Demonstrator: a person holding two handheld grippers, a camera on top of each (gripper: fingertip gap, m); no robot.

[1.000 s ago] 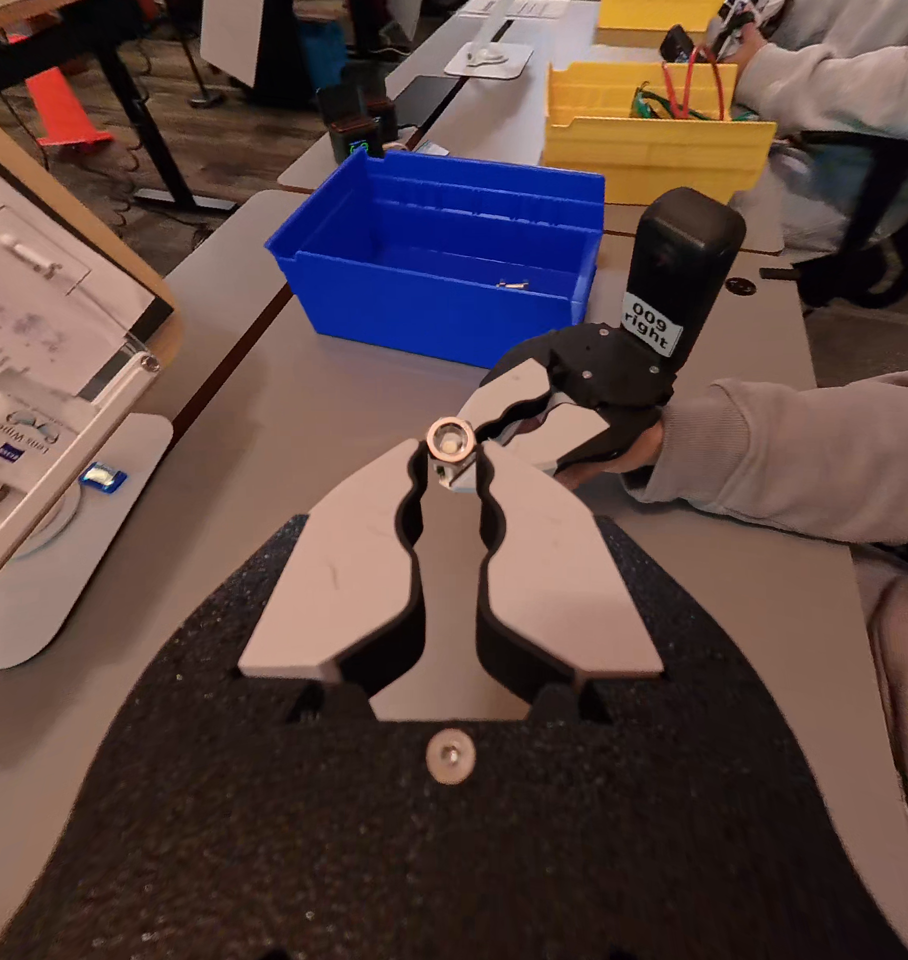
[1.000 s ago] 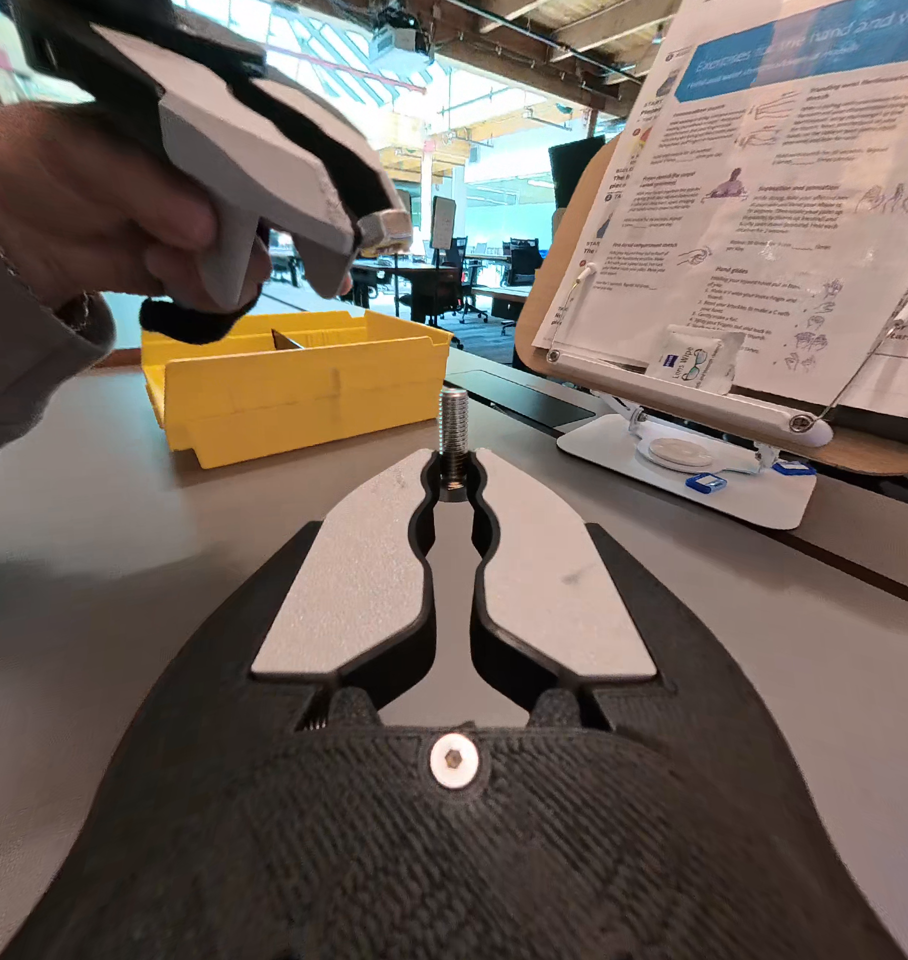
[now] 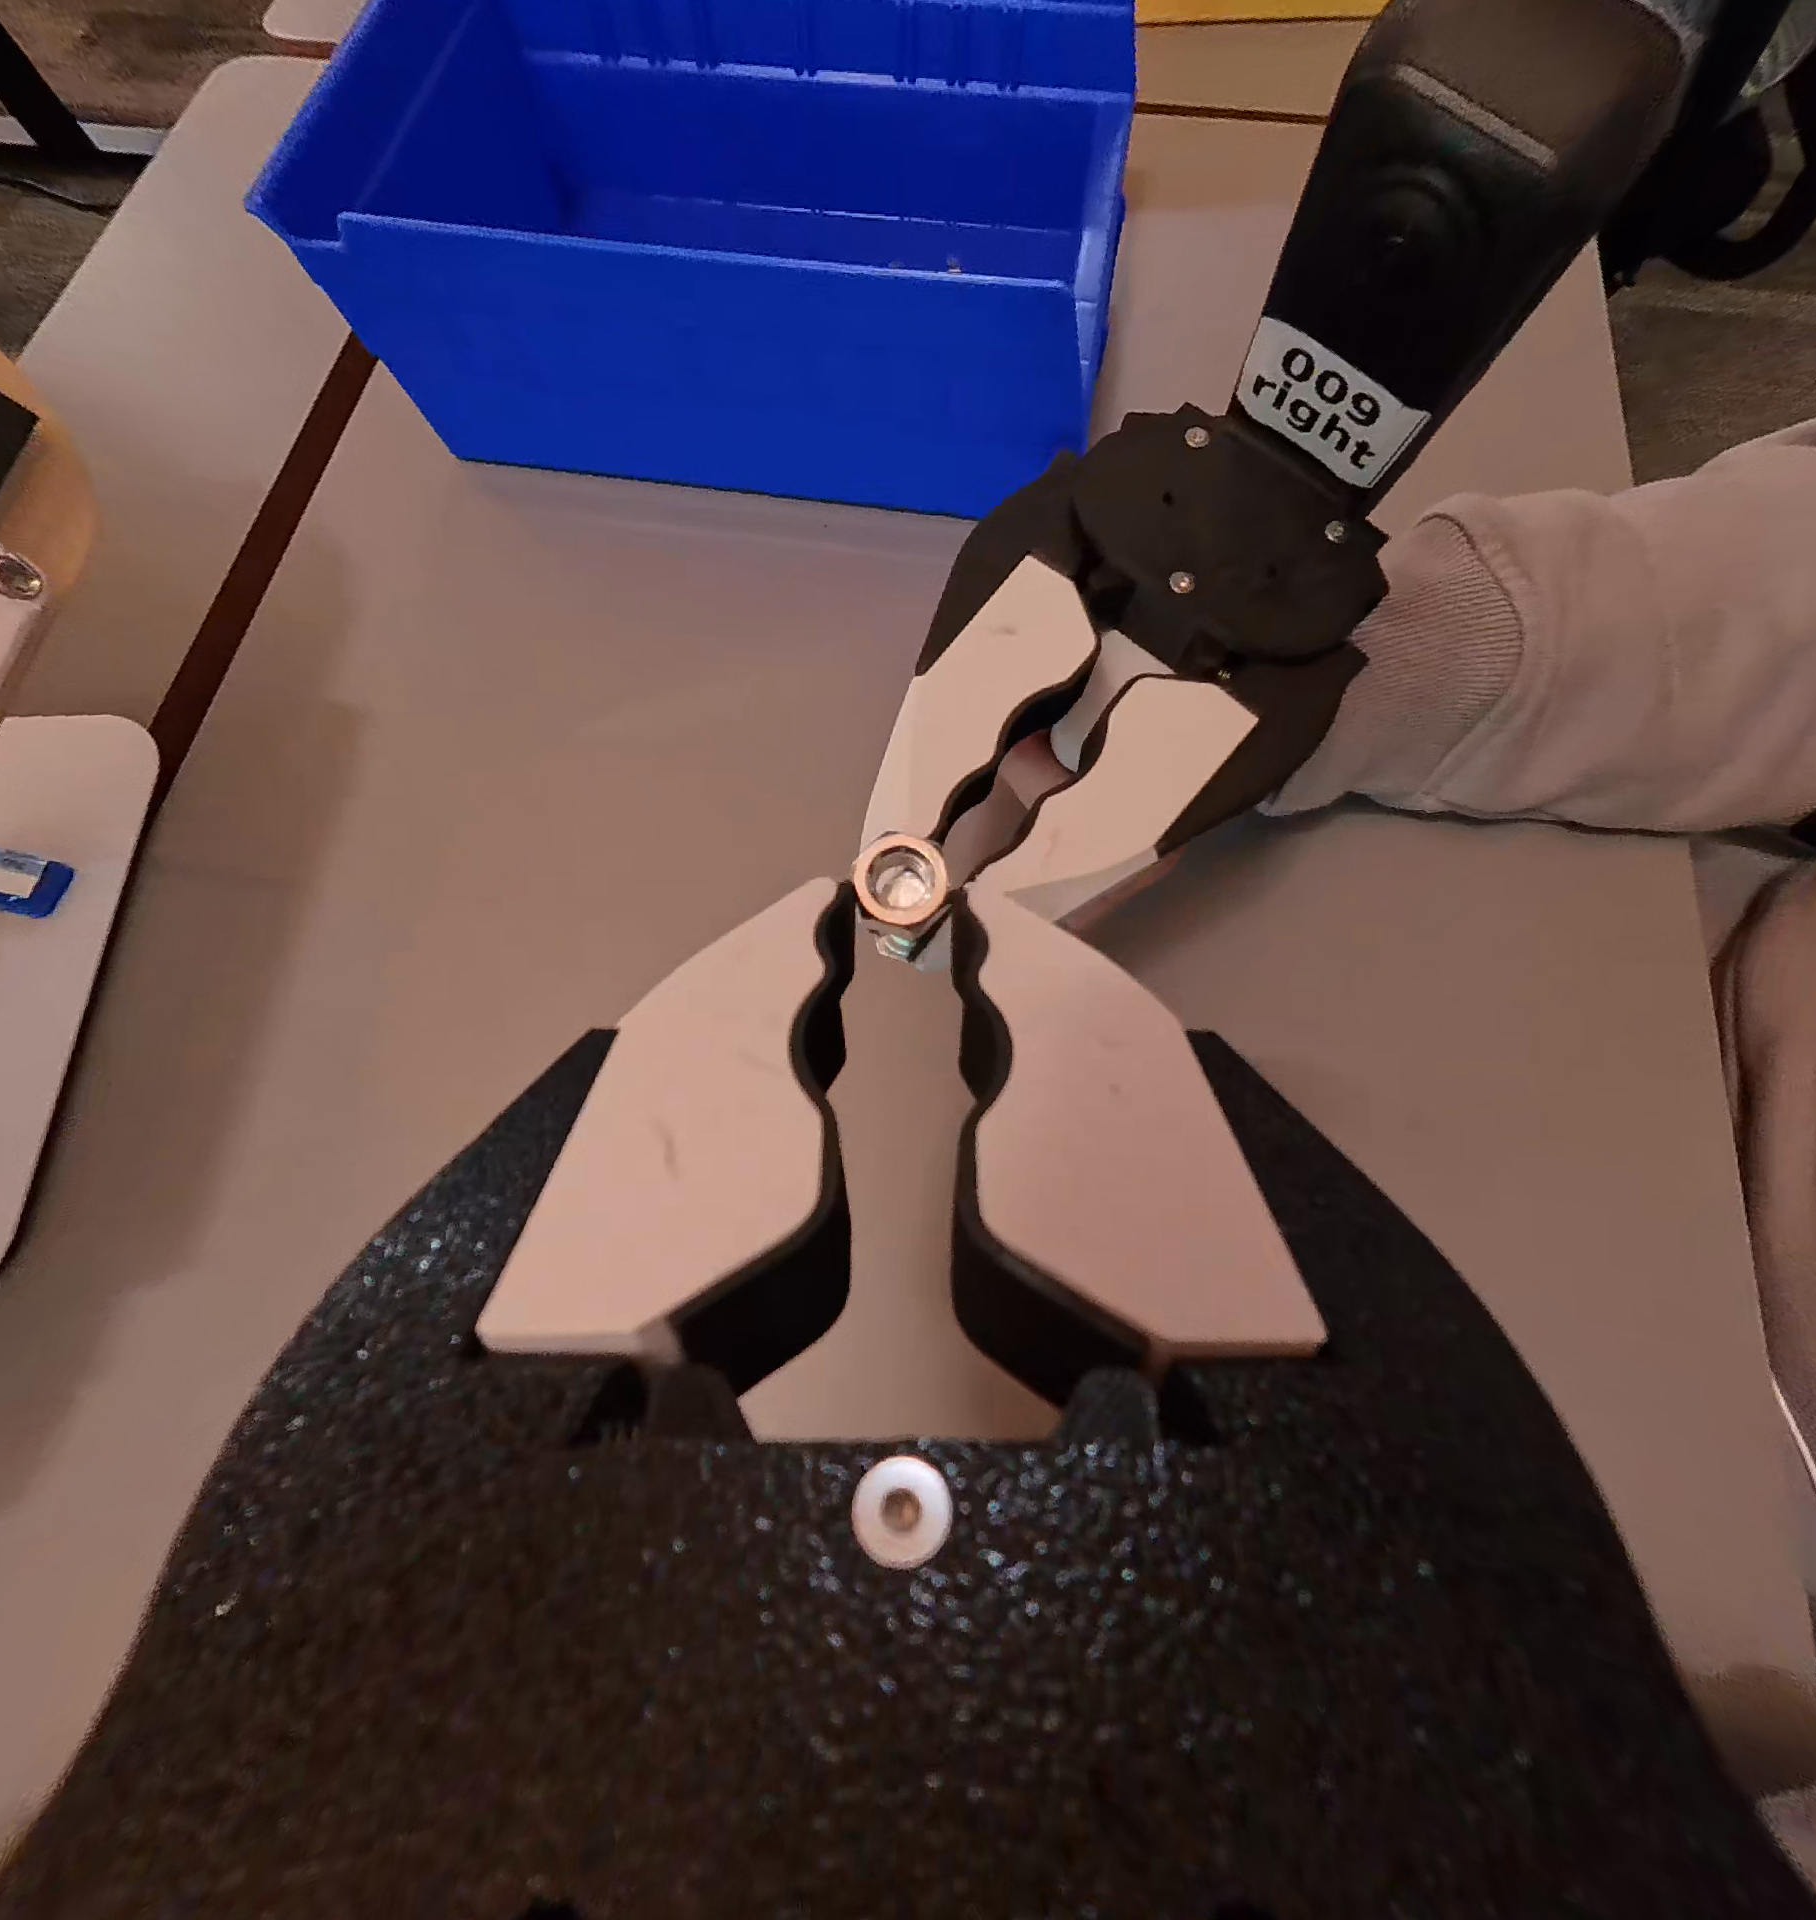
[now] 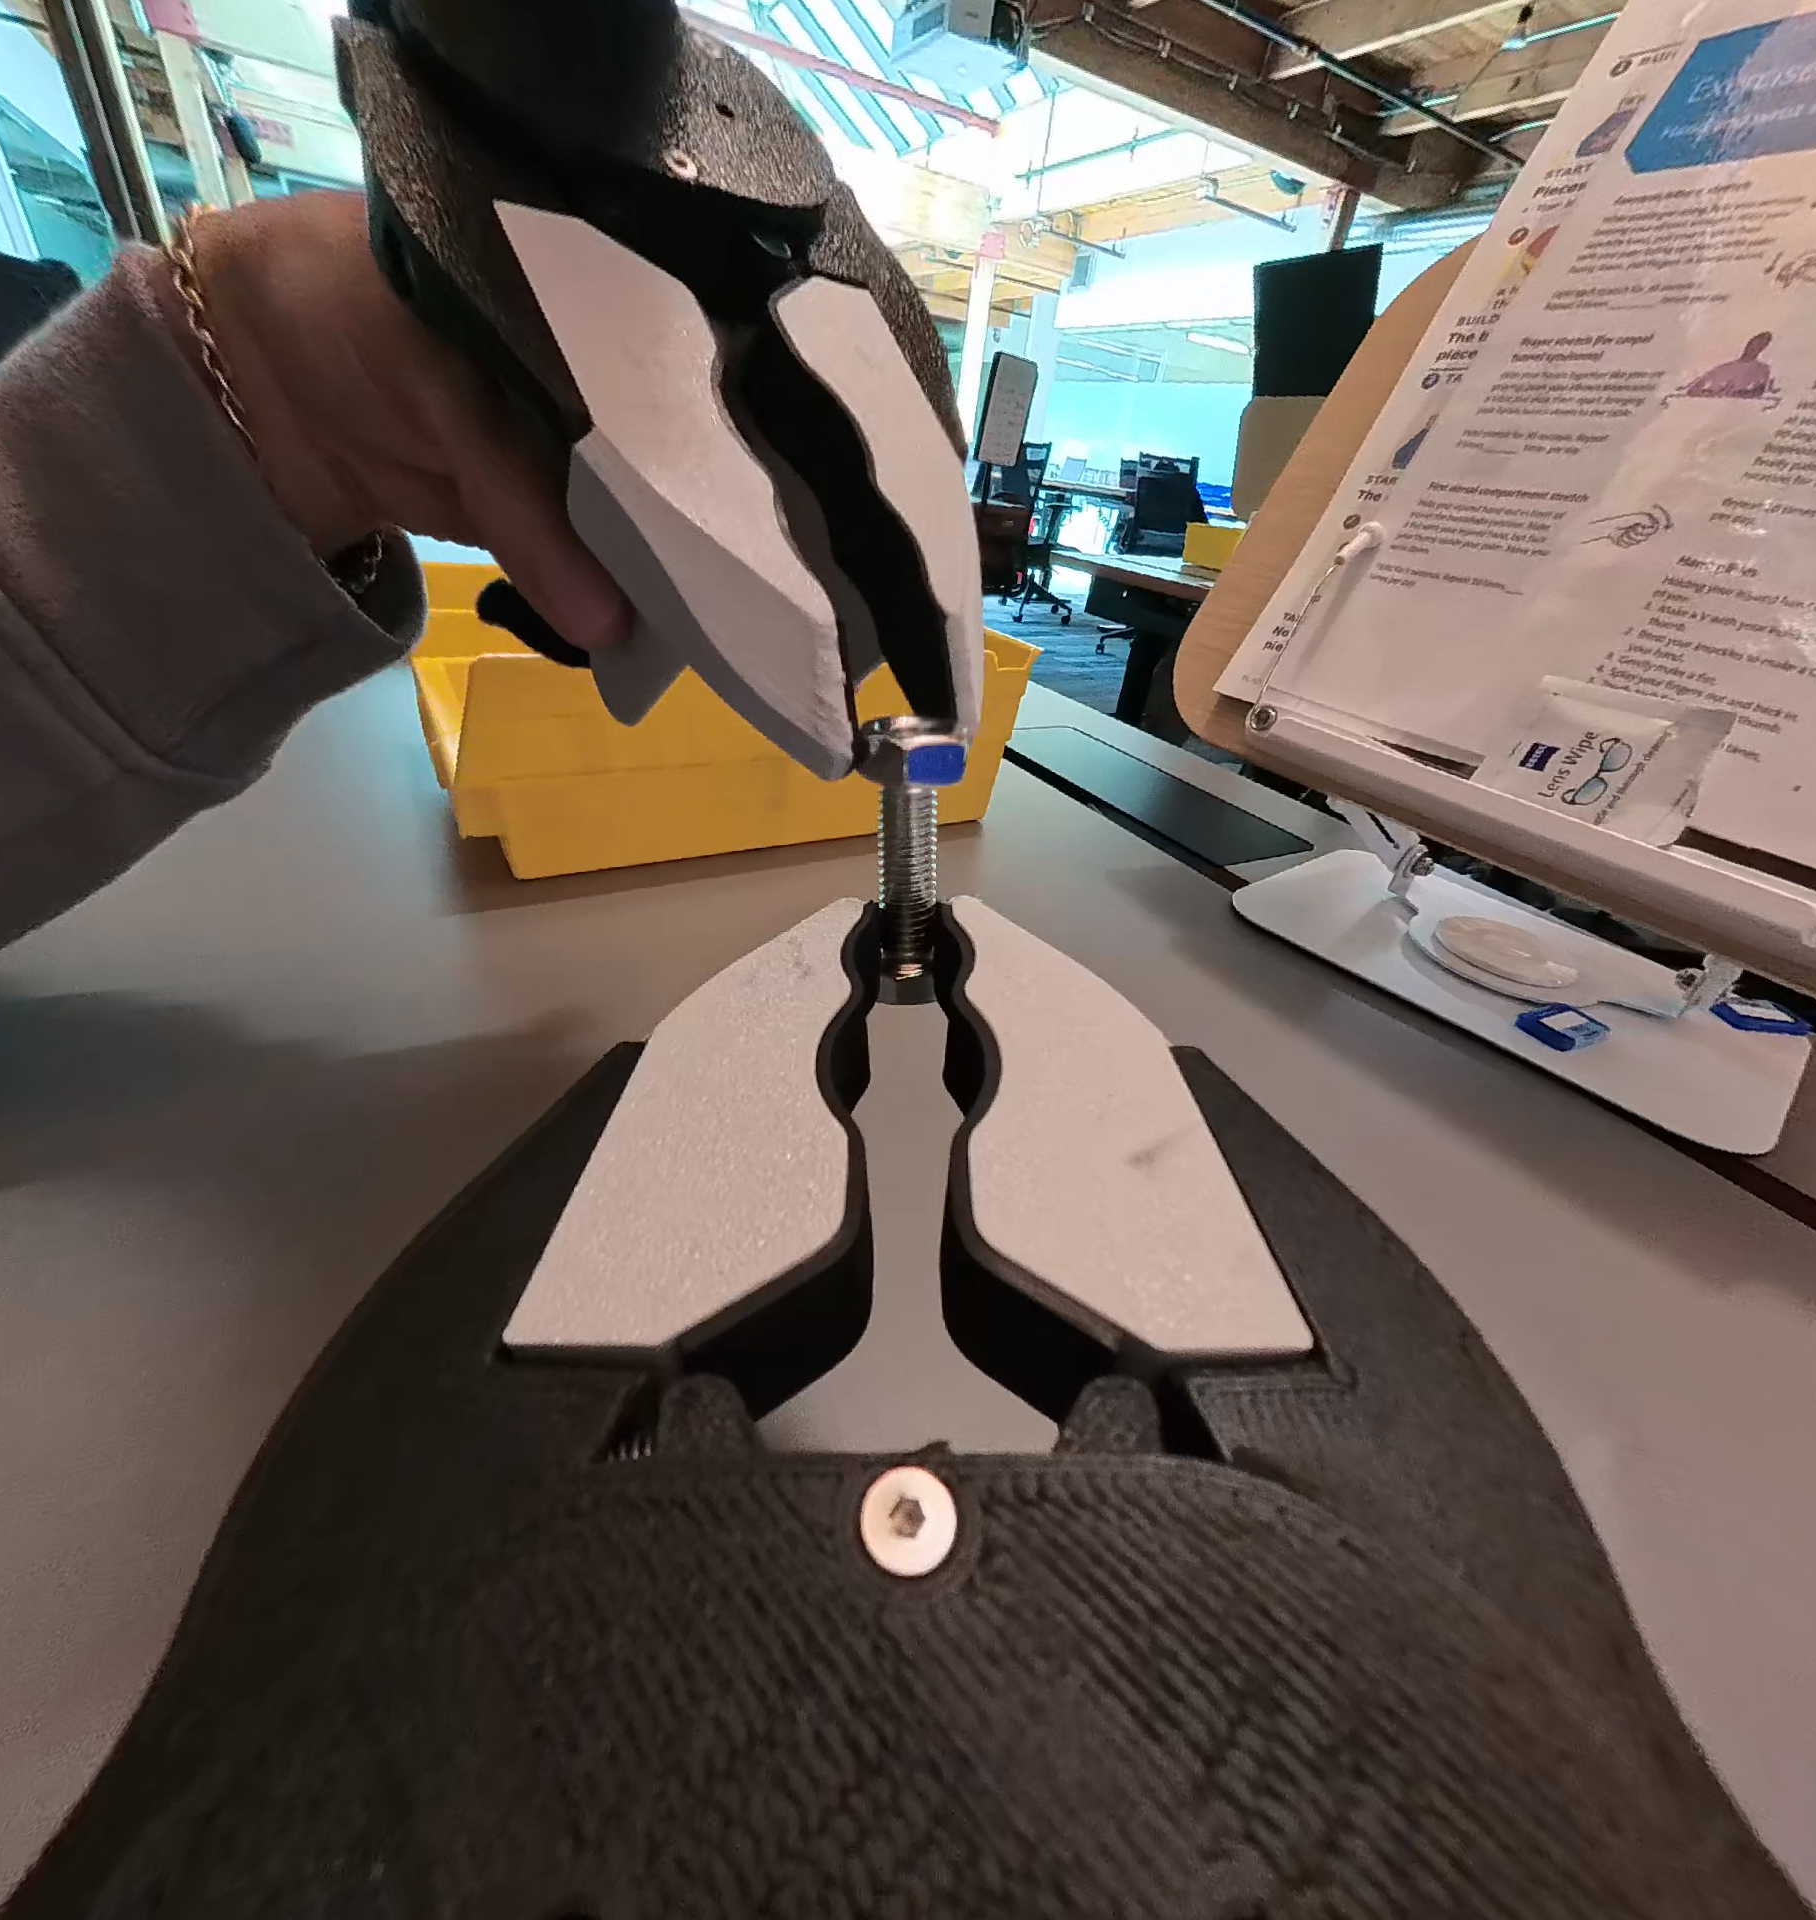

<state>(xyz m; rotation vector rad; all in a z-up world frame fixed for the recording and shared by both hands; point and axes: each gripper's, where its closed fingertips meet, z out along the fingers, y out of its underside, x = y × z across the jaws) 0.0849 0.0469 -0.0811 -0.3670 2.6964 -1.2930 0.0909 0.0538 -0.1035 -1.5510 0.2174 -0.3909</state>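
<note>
Bolt point(image 4: 909, 852) stands upright just above the grey bench point(image 3: 530, 727), its lower shank clamped between the tips of the right tongs point(image 4: 909, 951), which are narrowed onto the threads. Perched at its top is a silver hex nut point(image 3: 901, 880), pinched on two sides by the left tongs point(image 3: 899, 914), which reach down from above and are set only as wide as the nut. From overhead the bolt's end shows inside the nut's bore, though how far the threads have caught is hard to judge at this angle. In my view the care here lies in keeping the nut level and its bore in line with the shank, with light pressure, so the threads do not cross; the right tongs need a firm, steady hold so the bolt does not spin. A blue bin point(image 3: 696, 260) sits on the bench beyond the left tongs, a yellow bin point(image 4: 675, 769) beyond the bolt, and a document stand point(image 4: 1558, 582) to the side.
</note>
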